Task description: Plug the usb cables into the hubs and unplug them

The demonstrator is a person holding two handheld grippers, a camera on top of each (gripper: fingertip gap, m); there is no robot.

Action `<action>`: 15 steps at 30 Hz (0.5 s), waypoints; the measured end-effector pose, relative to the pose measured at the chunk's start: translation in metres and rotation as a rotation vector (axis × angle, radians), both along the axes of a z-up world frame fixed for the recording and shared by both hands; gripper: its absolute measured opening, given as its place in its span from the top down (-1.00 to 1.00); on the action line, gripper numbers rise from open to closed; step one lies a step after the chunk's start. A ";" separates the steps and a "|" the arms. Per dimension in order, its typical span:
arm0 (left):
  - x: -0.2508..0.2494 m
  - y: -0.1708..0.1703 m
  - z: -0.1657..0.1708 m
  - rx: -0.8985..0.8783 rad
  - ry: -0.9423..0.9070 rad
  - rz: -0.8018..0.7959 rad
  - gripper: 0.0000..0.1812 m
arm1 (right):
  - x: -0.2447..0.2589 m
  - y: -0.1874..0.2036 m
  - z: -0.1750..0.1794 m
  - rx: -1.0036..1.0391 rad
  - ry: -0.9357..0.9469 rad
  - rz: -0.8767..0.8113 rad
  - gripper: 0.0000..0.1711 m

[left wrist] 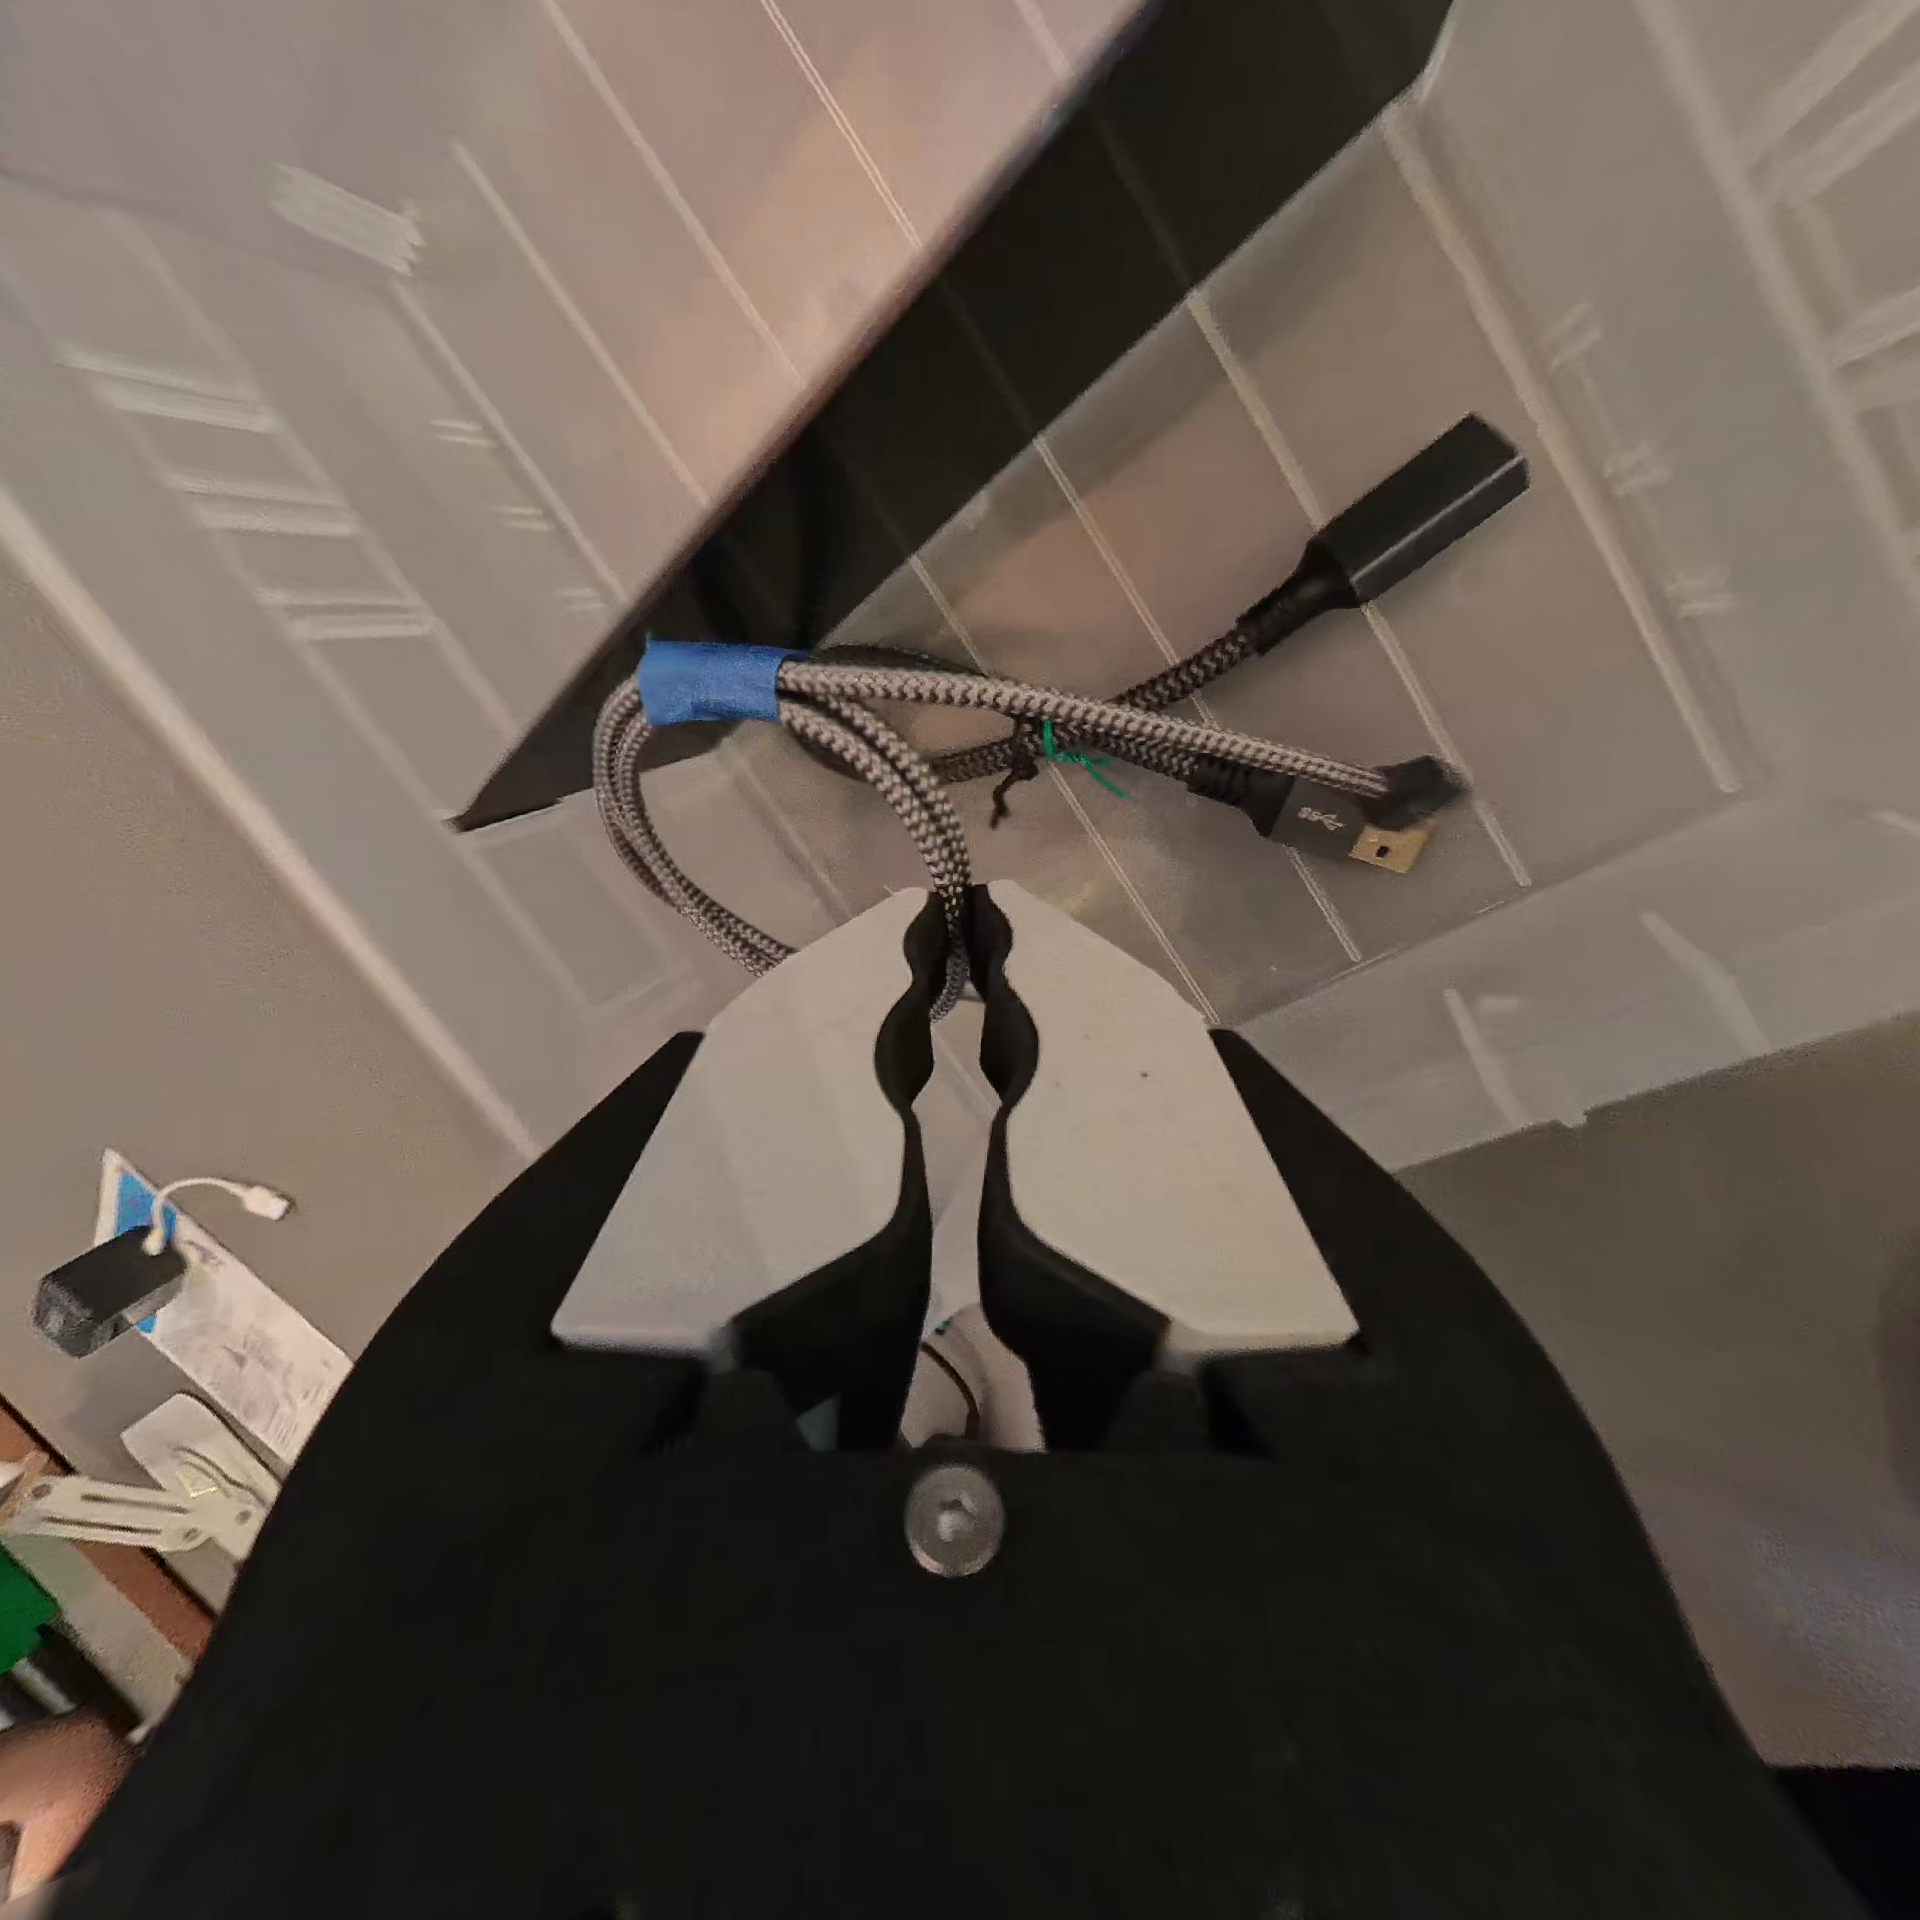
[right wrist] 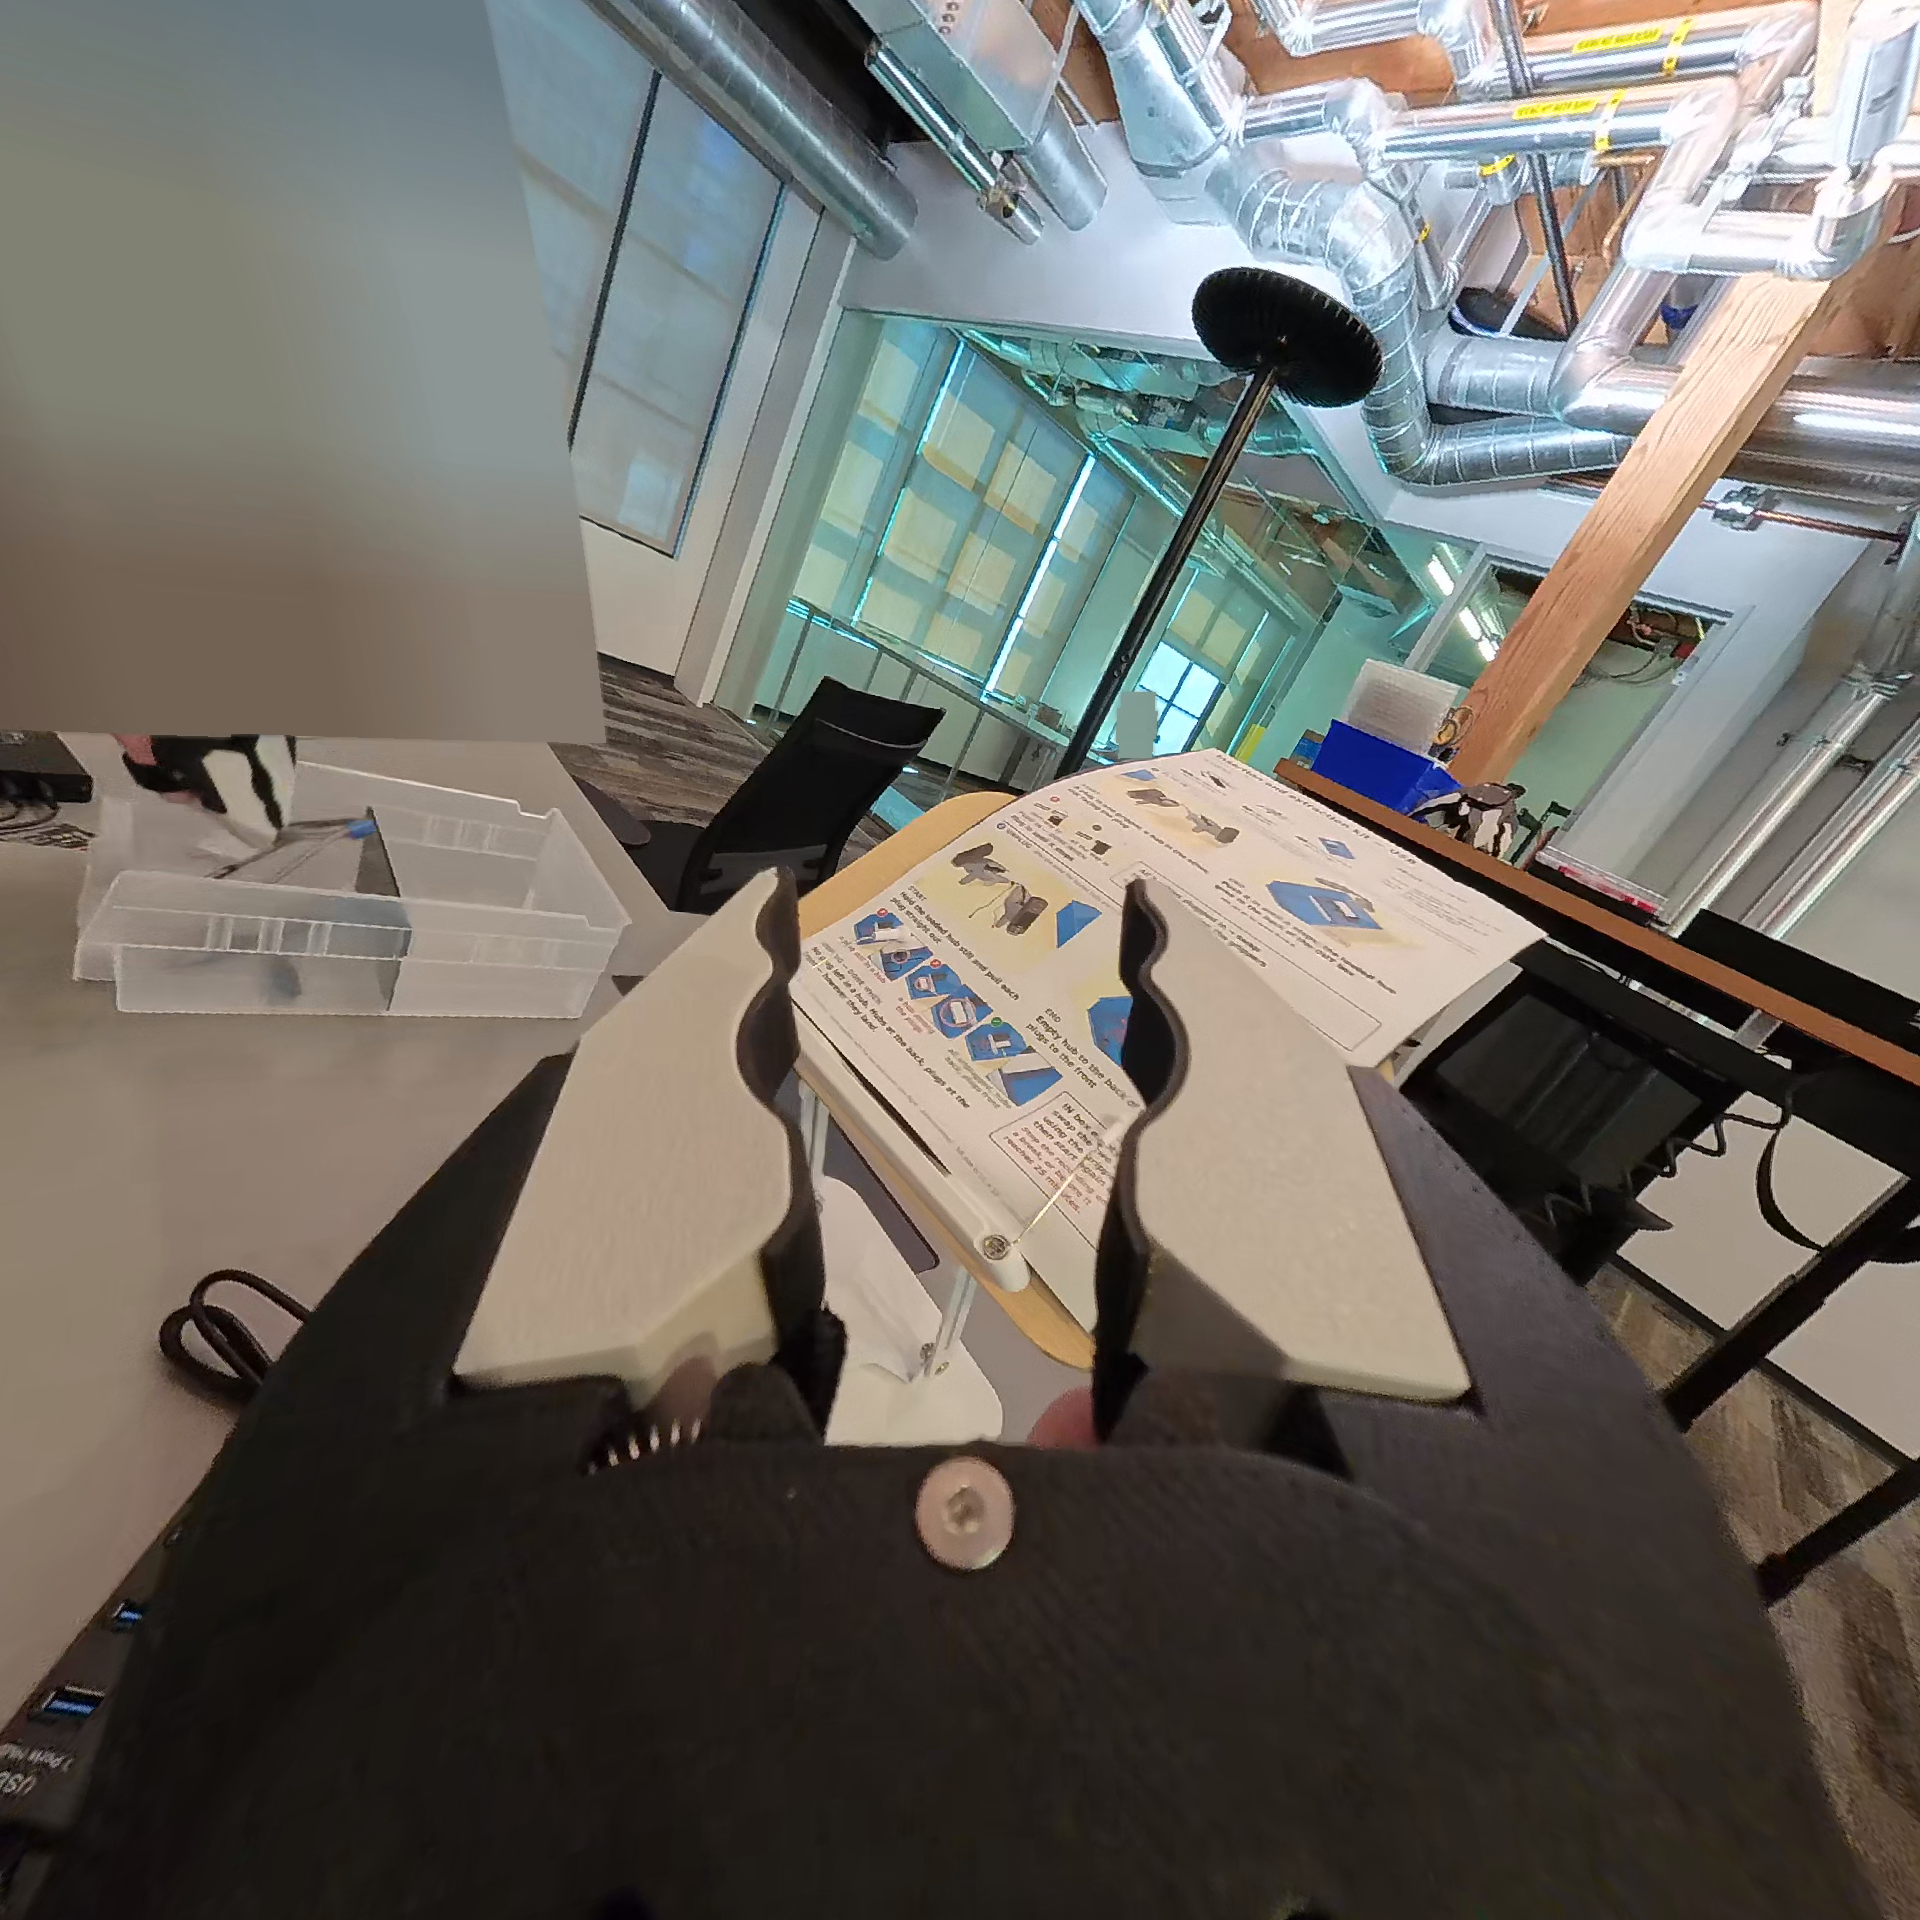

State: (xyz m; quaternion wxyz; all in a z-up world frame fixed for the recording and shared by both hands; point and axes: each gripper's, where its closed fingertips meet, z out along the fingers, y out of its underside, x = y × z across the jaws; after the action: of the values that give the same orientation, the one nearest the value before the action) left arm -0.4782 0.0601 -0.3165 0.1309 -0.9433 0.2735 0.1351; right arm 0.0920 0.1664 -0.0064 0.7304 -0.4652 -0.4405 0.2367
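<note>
The left gripper [left wrist: 958,914] was clamped on a grey braided USB cable [left wrist: 914,800], held above a clear plastic divided bin [left wrist: 1299,436]. The cable's loops were bound with blue tape [left wrist: 712,681] and a green twist tie [left wrist: 1075,764]; its gold USB-A plug [left wrist: 1387,847] and dark female end [left wrist: 1439,509] were seen over the bin. A black divider [left wrist: 935,353] partly hid the loop behind it, and the surroundings were blurred. The right gripper [right wrist: 961,935] was seen spread apart and empty, before an instruction sheet [right wrist: 1164,935] on a stand. A black USB hub [right wrist: 57,1714] was cut off at the lower-left edge.
</note>
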 end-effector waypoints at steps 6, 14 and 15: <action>0.007 0.006 0.085 0.289 0.043 0.003 0.96 | -0.021 -0.004 -0.003 -0.007 -0.024 0.045 0.27; 0.127 0.051 0.204 0.684 0.038 -0.229 0.96 | -0.106 -0.026 -0.025 -0.076 -0.132 0.244 0.26; 0.146 0.061 0.215 0.736 0.018 -0.251 0.96 | -0.117 -0.027 -0.032 -0.084 -0.157 0.261 0.26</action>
State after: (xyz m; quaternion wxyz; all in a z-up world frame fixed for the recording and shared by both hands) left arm -0.3323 0.1211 -0.1012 0.4736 -0.7912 0.3212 0.2154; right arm -0.0252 0.1390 -0.0385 0.6366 -0.4511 -0.5428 0.3108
